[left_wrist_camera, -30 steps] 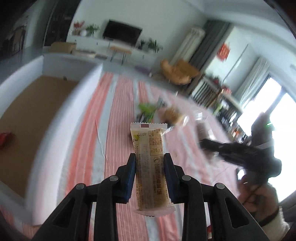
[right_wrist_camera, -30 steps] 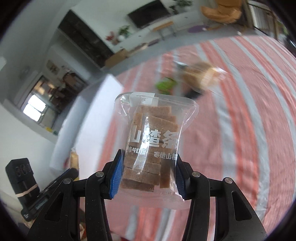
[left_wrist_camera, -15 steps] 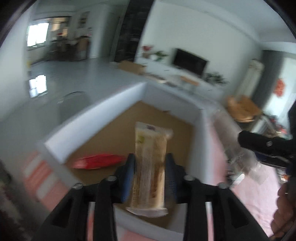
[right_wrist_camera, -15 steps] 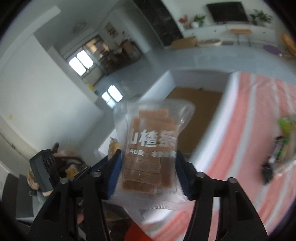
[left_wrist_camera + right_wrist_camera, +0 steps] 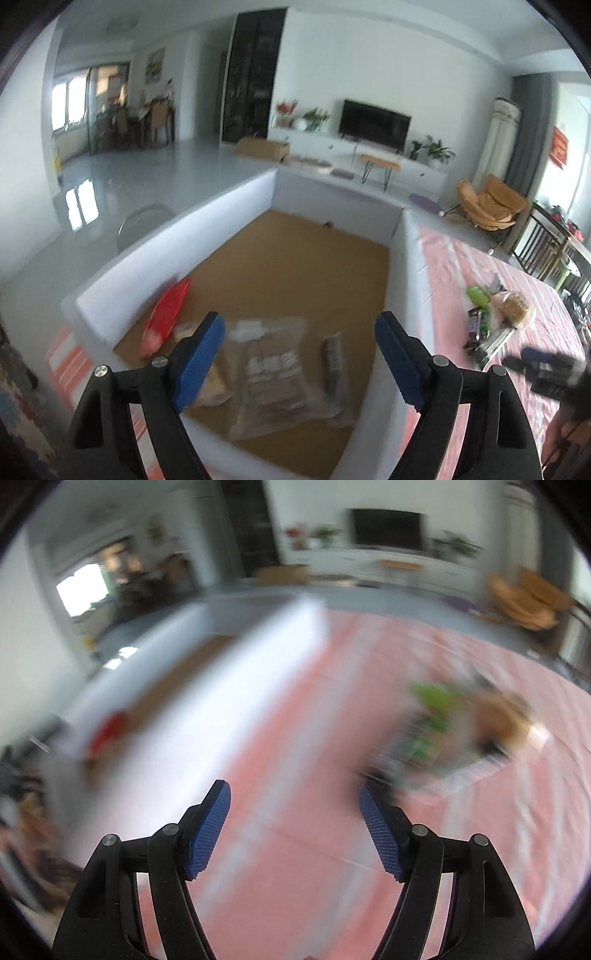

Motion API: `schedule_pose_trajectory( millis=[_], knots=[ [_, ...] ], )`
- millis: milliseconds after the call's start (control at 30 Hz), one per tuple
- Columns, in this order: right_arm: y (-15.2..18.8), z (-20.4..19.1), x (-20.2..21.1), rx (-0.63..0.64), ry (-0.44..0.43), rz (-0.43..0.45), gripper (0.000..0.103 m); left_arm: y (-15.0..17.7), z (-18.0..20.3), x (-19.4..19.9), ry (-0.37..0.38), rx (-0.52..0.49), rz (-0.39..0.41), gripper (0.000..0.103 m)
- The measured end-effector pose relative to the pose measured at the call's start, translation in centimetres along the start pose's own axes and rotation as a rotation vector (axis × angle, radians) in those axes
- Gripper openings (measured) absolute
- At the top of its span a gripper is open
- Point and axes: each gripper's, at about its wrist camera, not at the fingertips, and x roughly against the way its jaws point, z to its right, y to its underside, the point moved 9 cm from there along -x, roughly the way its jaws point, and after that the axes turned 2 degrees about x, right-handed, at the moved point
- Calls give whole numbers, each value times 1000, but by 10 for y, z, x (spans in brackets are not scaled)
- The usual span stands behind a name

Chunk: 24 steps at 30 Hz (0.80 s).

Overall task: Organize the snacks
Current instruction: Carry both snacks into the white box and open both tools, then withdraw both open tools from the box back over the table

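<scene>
Snack packets (image 5: pixel 271 373) in box (image 5: pixel 221 236) under left tool (image 5: pixel 299 354); both tools just spread, empty.

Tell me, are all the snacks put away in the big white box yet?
Not yet. A red packet, a clear bag of brown sticks and a few other wrappers already lie in the white box. The left gripper and the right gripper have just been opening, and nothing is between their fingers. A small pile of snacks, with a green packet among them, waits on the striped cloth.

Black claw (image 5: pixel 299 341), blue ribbed pads (image 5: pixel 207 834), silver screws
</scene>
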Motion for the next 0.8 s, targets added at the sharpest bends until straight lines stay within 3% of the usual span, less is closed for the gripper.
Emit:
schedule_pose_trajectory(
  millis=[100, 167, 300, 367, 467, 633, 733, 800],
  knots=[
    [38, 86, 3, -82, 140, -16, 75, -11, 17, -10, 12, -63, 22, 89],
    [58, 132, 11, -127, 222, -9, 75, -10, 27, -24, -10, -112, -8, 89],
    [89, 198, 27, -208, 340, -8, 75, 5, 43, -50, -58, -187, -117, 89],
    [98, 223, 32, -247, 366, -5, 75, 5, 50, -49, -87, -214, -108, 89],
    [104, 245, 36, -305, 373, 2, 75, 8, 57, -44, -63, -176, -112, 89],
    [100, 245, 35, -327, 368, 20, 78, 16, 62, -40, -86, -217, -123, 89],
    [96, 240, 24, -290, 382, -7, 86, 9, 63, -26, -132, -227, -57, 89],
    [98, 240, 19, -293, 380, -7, 86, -3, 69, -2, -175, -233, 58, 89]
  ],
)
